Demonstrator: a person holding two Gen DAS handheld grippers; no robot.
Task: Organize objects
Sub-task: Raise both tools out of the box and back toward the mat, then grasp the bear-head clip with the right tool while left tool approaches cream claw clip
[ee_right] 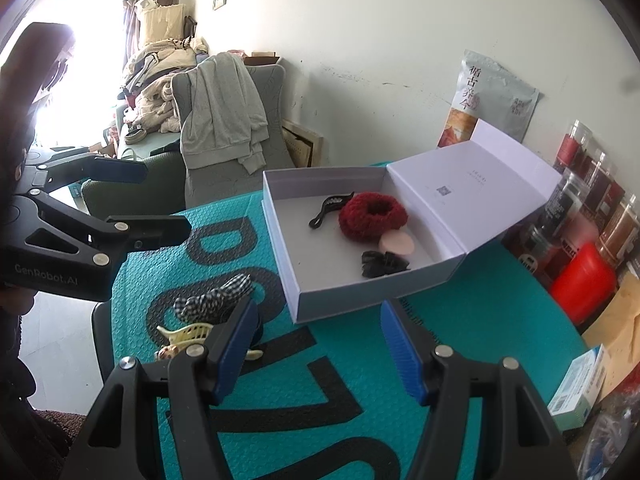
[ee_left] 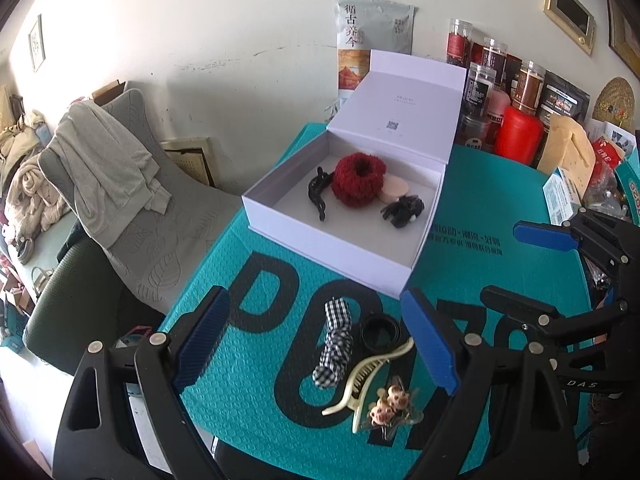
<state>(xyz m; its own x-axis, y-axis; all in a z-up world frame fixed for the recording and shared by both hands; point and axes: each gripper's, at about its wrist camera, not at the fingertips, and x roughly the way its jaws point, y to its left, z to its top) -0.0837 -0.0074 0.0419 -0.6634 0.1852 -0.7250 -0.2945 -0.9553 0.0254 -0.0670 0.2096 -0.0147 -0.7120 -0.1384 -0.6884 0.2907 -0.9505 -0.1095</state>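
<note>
Teal mat (ee_left: 480, 208) w/ white box (ee_left: 328, 248), hair clips (ee_left: 372, 384).

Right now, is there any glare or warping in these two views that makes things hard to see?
Right wrist view: the window at upper left is blown out, washing detail around it. Both views: fisheye bends the edges, and corners go black. Left wrist view: evenly lit, the box and its contents sharp.

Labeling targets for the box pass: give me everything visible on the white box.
The white box looks like matte rigid cardboard: a shallow square tray with a hinged lid, open and leaning back, small print inside. It sits flat on the teal mat, clear of both grippers. Inside lie a red scrunchie, a black claw clip, a pink round pad and a black bow clip.
</note>
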